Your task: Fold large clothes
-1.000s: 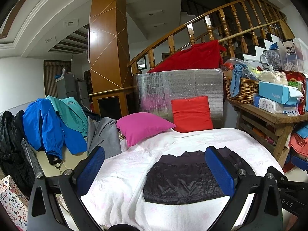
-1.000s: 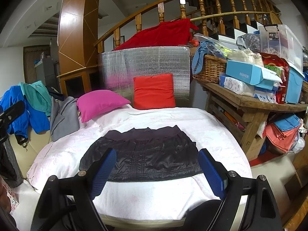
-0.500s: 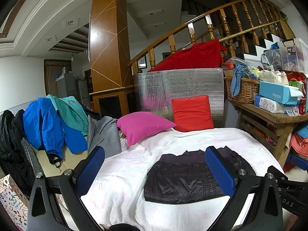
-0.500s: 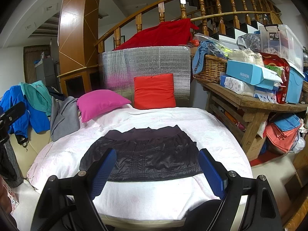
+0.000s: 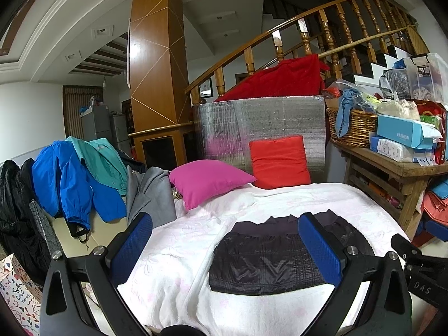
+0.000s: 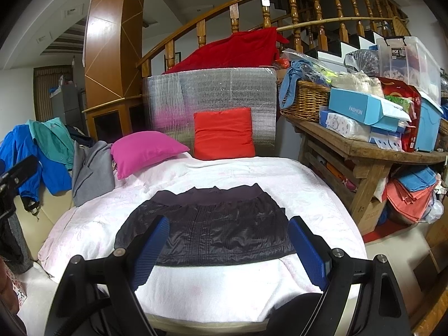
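A dark shiny quilted garment lies folded flat on the white blanket of a bed; it also shows in the left wrist view. My right gripper hovers in front of its near edge, open, with nothing between the blue pads. My left gripper is held back to the garment's left, also open and empty. Neither gripper touches the cloth. Part of the right gripper's body shows at the right edge of the left wrist view.
A pink pillow and a red cushion rest at the bed's far end. Blue, teal and grey jackets hang piled at the left. A cluttered wooden table with boxes and a basket stands to the right.
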`<action>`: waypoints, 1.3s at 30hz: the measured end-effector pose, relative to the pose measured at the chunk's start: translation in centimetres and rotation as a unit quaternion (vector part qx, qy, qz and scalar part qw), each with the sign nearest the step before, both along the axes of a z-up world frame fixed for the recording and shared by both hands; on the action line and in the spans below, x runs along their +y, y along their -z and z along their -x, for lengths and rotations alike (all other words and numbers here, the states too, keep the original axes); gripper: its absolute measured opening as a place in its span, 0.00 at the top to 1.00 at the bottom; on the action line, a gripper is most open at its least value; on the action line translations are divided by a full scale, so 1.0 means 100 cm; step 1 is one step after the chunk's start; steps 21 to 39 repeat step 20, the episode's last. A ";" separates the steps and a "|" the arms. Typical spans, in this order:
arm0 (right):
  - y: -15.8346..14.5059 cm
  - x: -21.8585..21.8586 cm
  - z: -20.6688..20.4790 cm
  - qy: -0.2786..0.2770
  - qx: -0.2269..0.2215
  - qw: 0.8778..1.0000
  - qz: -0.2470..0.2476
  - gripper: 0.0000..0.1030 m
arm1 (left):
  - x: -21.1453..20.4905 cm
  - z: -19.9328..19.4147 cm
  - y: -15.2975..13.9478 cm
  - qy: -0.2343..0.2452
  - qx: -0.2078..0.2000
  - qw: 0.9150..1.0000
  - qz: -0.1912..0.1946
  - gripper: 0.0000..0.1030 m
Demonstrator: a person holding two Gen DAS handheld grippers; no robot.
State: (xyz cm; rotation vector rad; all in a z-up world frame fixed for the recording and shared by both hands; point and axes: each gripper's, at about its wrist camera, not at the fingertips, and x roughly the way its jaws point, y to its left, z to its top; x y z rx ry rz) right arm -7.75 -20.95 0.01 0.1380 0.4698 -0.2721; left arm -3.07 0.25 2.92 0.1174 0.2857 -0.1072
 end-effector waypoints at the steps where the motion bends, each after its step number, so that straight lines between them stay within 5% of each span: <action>1: -0.002 0.000 -0.002 0.000 -0.001 1.000 0.002 0.14 | 0.000 -0.001 0.000 0.000 0.000 1.000 0.000 0.00; 20: 0.003 -0.011 -0.067 0.000 0.019 1.000 0.010 0.14 | -0.006 -0.063 0.017 -0.004 0.032 0.999 -0.003 0.00; 39: 0.003 -0.011 -0.067 0.000 0.019 1.000 0.010 0.14 | -0.006 -0.063 0.017 -0.004 0.032 0.999 -0.003 0.00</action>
